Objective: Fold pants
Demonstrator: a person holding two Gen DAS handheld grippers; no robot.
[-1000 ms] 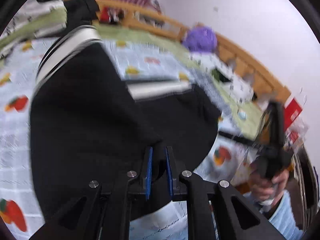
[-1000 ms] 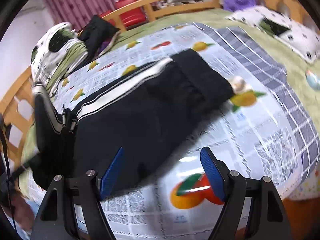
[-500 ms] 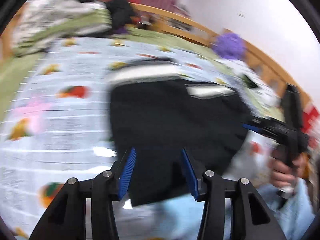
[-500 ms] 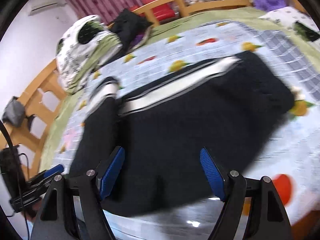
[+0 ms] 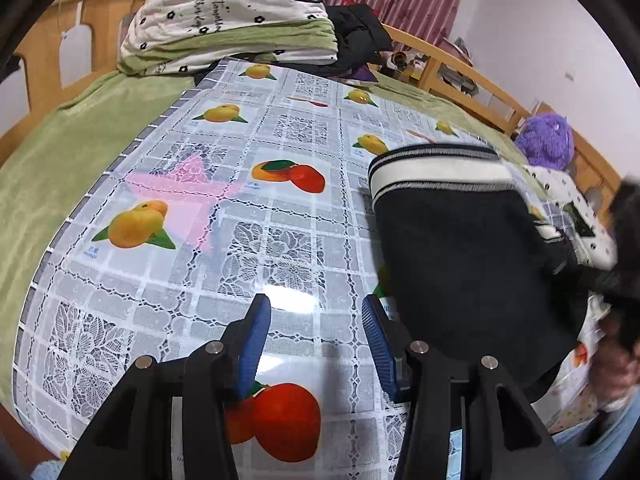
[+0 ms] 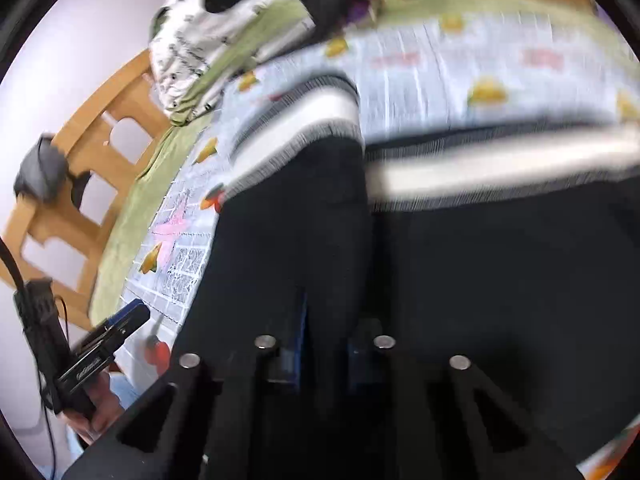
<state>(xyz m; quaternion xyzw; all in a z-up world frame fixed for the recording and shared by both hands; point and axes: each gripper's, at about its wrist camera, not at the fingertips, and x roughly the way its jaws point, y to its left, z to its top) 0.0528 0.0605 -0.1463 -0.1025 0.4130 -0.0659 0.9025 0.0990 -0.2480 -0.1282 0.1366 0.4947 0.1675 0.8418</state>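
- The right gripper (image 6: 326, 344) has just closed its jaws on black cloth of the pants (image 6: 480, 260); fabric fills that view from 9 to 3 o'clock.
- The left gripper (image 5: 316, 336) is part open and holds nothing, only the tablecloth (image 5: 248, 216) between its pads.
- From it, the pants (image 5: 460, 264) lie at 2 o'clock, touching neither pad.
- Their striped white band (image 5: 436, 174) runs 9 to 3 o'clock at the far end; the right hand is nearer.
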